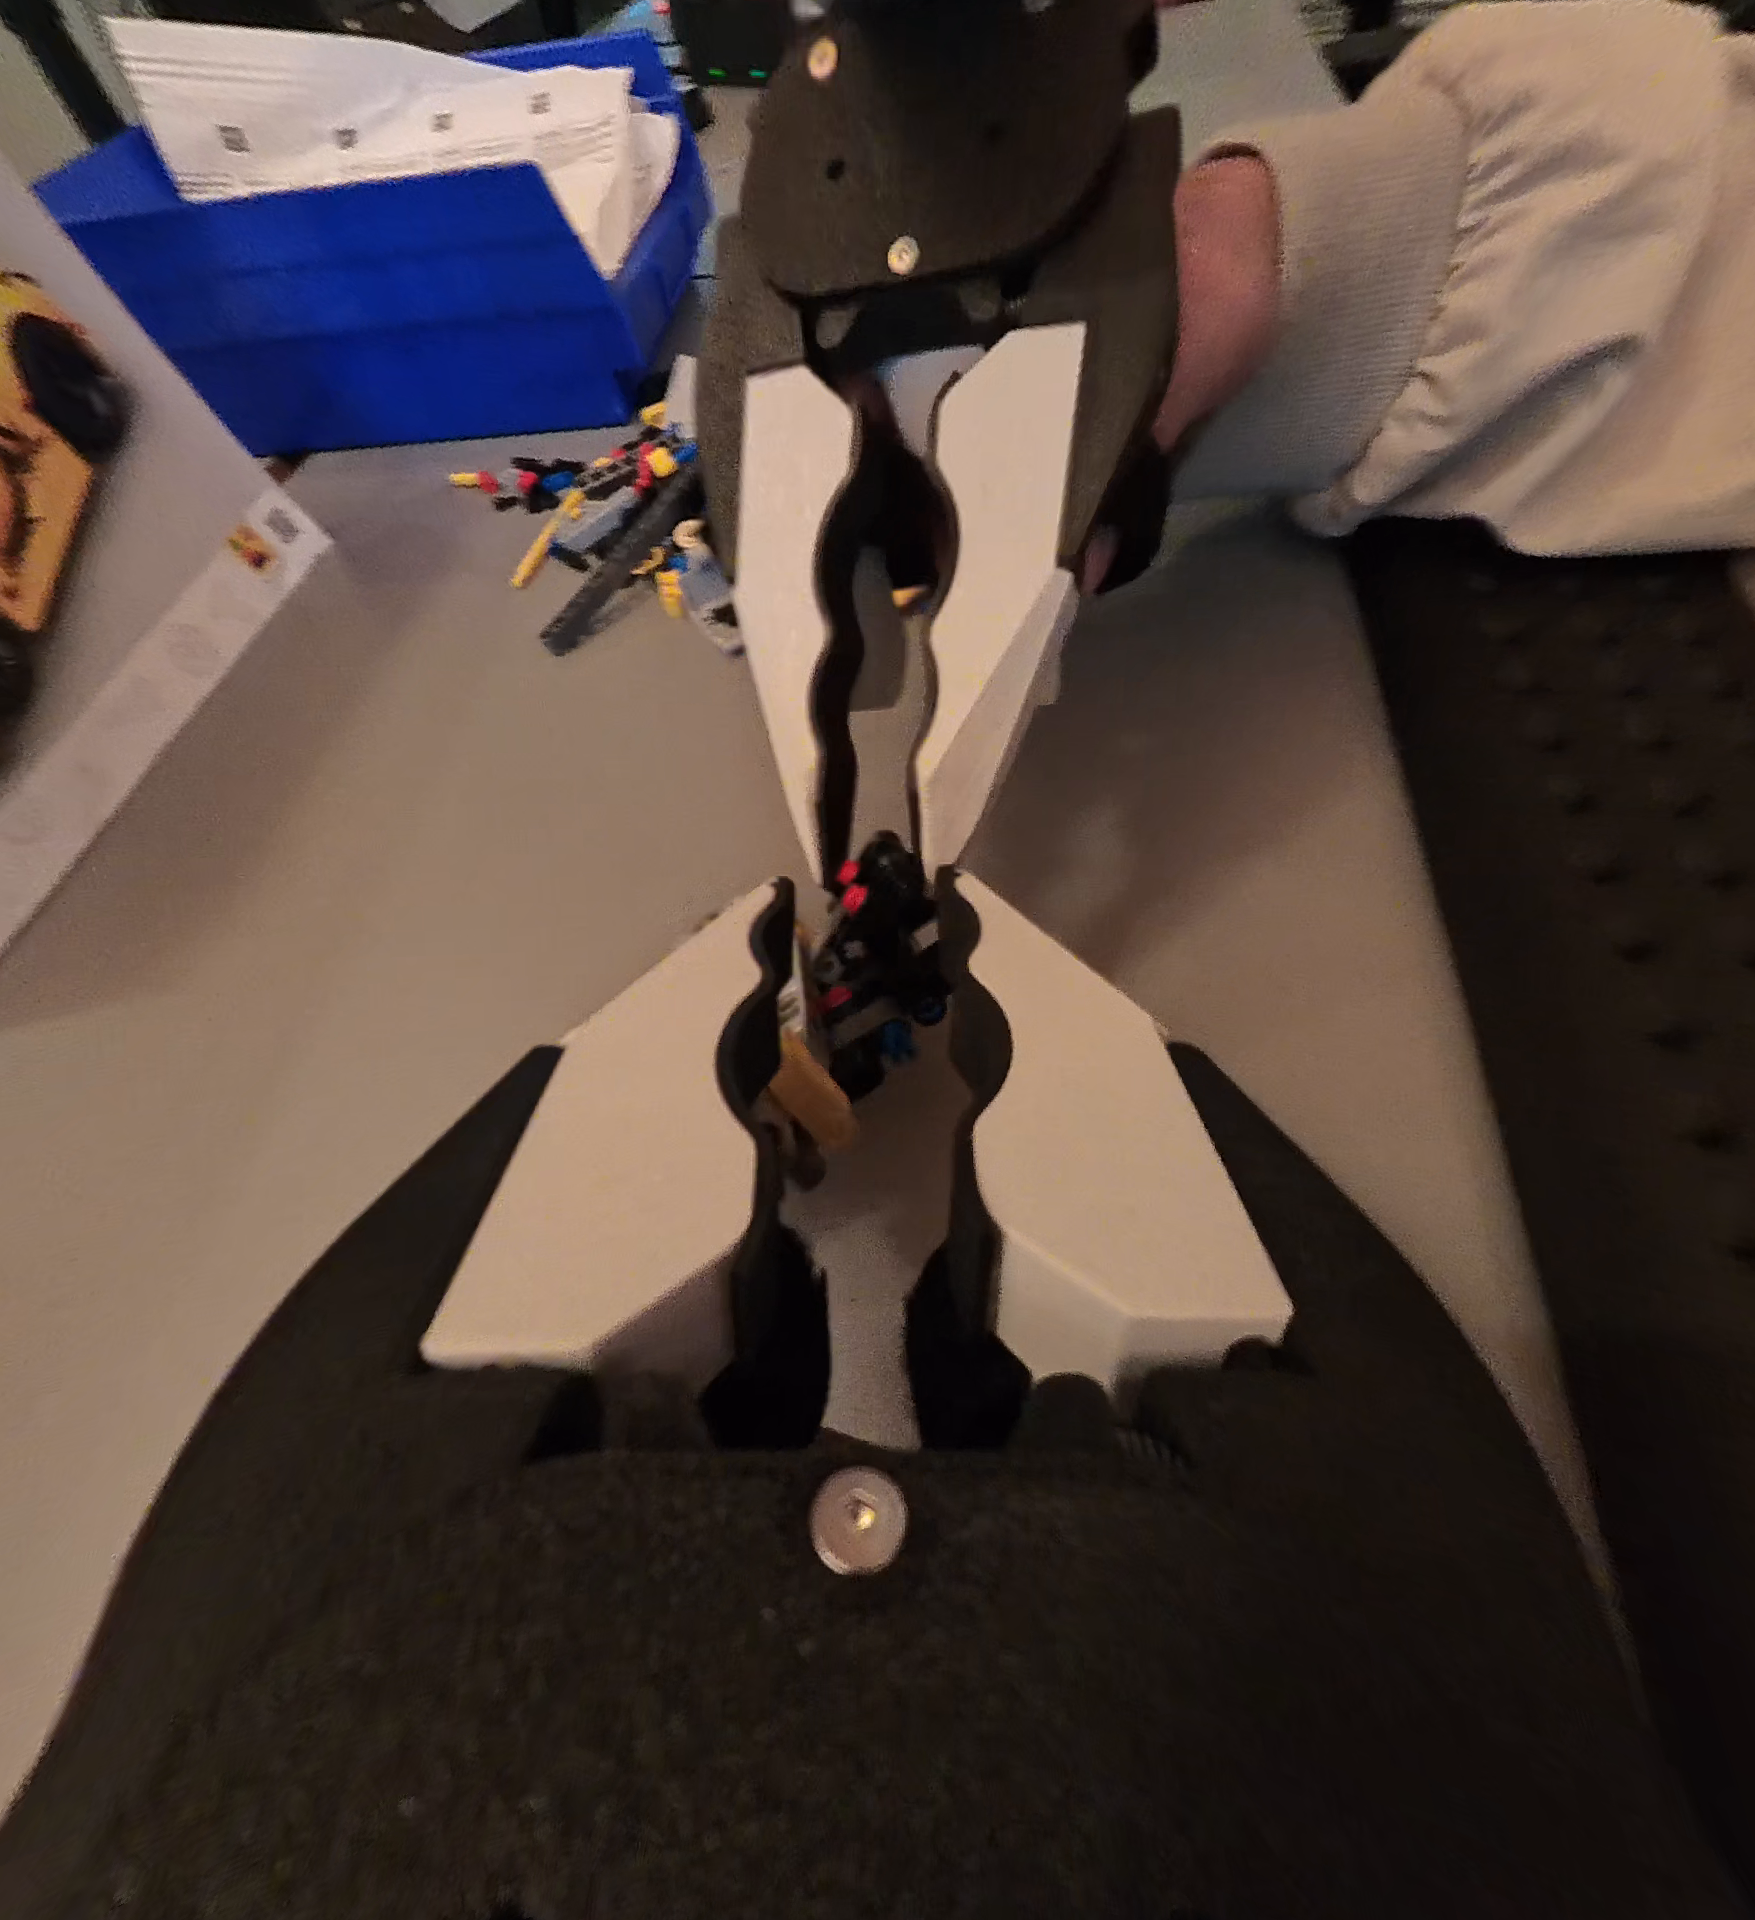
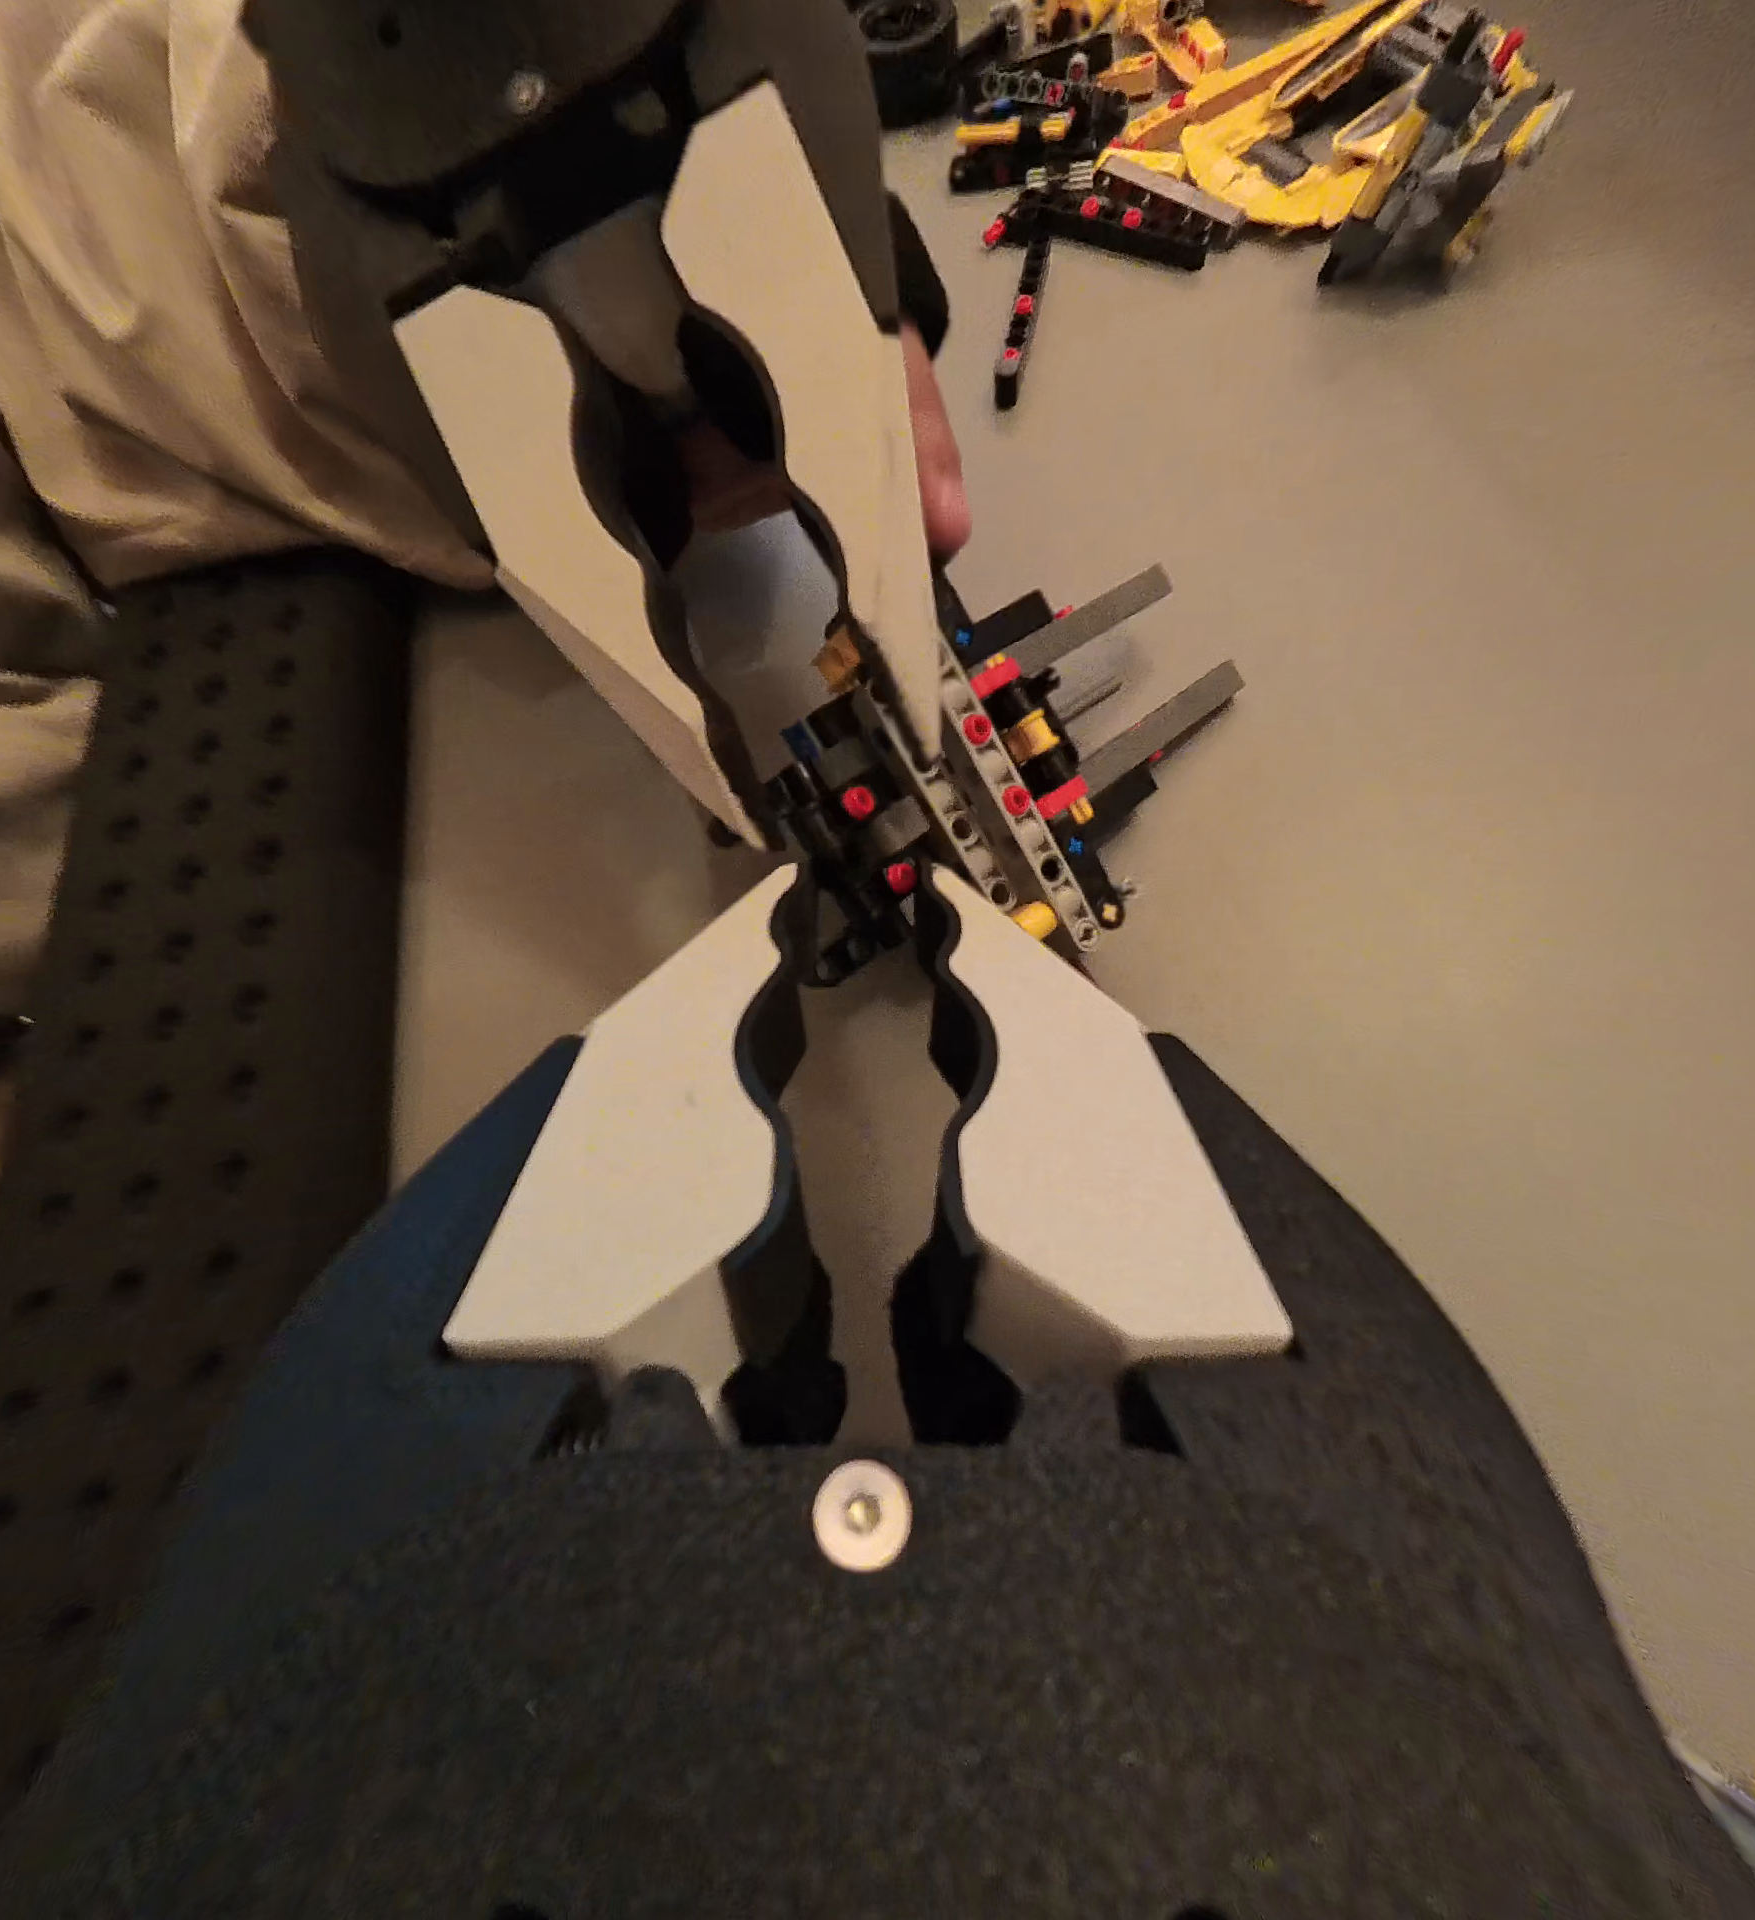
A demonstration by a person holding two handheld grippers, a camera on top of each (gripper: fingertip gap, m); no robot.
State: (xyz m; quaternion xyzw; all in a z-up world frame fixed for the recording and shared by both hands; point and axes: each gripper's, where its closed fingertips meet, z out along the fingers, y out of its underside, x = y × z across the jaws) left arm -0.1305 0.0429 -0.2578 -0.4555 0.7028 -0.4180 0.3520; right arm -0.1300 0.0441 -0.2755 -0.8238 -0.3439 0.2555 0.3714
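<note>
Grey surface [image 2: 1475,727] open on one side, black perforated edge strip [image 2: 208,935] on the other; left gripper [image 1: 857,904] and right gripper [image 2: 857,894] meet tip to tip, both clamped on one black brick assembly [image 2: 956,800] held above the surface; sleeved forearm [image 1: 1527,260] behind.

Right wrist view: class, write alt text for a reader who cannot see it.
Two tongs, the right tongs and the left tongs, meet tip to tip on a small brick assembly above a grey table. A yellow brick model lies behind.
</note>
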